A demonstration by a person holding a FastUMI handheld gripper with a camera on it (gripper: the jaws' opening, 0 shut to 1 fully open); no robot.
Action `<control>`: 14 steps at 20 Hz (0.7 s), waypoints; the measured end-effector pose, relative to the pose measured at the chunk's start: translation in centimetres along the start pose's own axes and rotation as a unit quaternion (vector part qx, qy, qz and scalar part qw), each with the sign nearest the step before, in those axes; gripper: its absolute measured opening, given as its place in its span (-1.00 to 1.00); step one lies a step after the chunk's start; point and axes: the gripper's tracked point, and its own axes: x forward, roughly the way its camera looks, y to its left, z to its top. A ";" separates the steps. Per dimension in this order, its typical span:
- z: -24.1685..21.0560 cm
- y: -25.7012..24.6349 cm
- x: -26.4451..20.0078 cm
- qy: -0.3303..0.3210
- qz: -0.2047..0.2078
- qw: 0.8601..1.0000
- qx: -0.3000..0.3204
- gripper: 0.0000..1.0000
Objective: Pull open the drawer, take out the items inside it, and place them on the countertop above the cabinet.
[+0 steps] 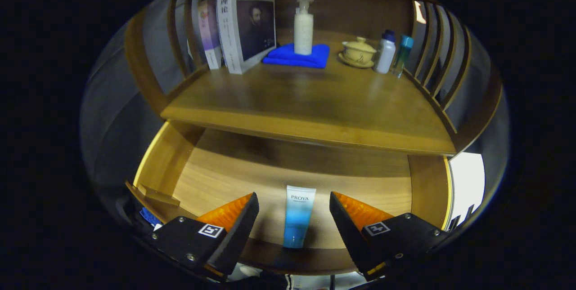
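Observation:
The wooden drawer (pixel 216 168) stands pulled out below the countertop (pixel 310 101). On its floor lies a white-and-blue tube (pixel 298 216), cap end toward me, near the drawer's front wall. My gripper (pixel 294 202) hangs open above the drawer's front, and the tube shows in the gap between the two fingers, touching neither. The fingers press on nothing.
On the countertop stand several books (pixel 243 24) at the back left, a white pump bottle (pixel 303 27) on a folded blue cloth (pixel 297 56), a lidded cup on a saucer (pixel 358 51), and two small bottles (pixel 392 52). Slatted wooden sides (pixel 432 47) flank the top.

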 end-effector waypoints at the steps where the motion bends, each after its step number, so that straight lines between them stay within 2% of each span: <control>1: -0.5 -0.2 0.6 0.015 0.000 1.000 0.000 0.94; 5: -2.2 -1.0 2.8 0.063 0.001 0.998 0.013 0.95; 14: -6.2 -1.1 4.0 0.160 0.013 0.987 0.032 0.93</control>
